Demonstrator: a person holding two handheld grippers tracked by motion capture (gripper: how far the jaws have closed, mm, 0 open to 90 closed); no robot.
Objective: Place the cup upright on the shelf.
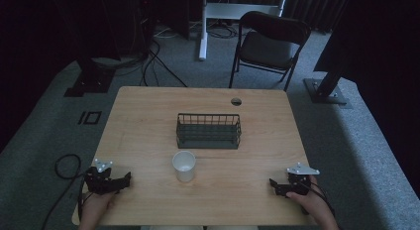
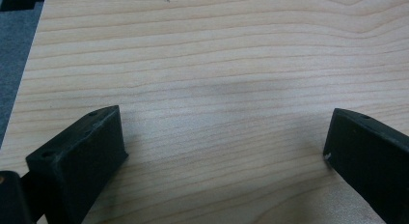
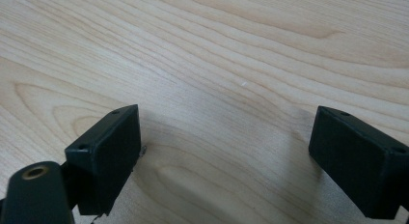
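Paper cup [image 1: 183,165] upright midway between left gripper [image 1: 126,179] and right gripper [image 1: 272,184], both spread, empty.

The light wooden table [image 1: 148,126] carries a white paper cup [image 1: 183,165] at centre and a dark wire basket [image 1: 208,131] at 12 o'clock of it.

The high view looks forward and down over the whole worktop [image 1: 148,116] from afar. Both gripper views sit close above its wood grain, which all three share.
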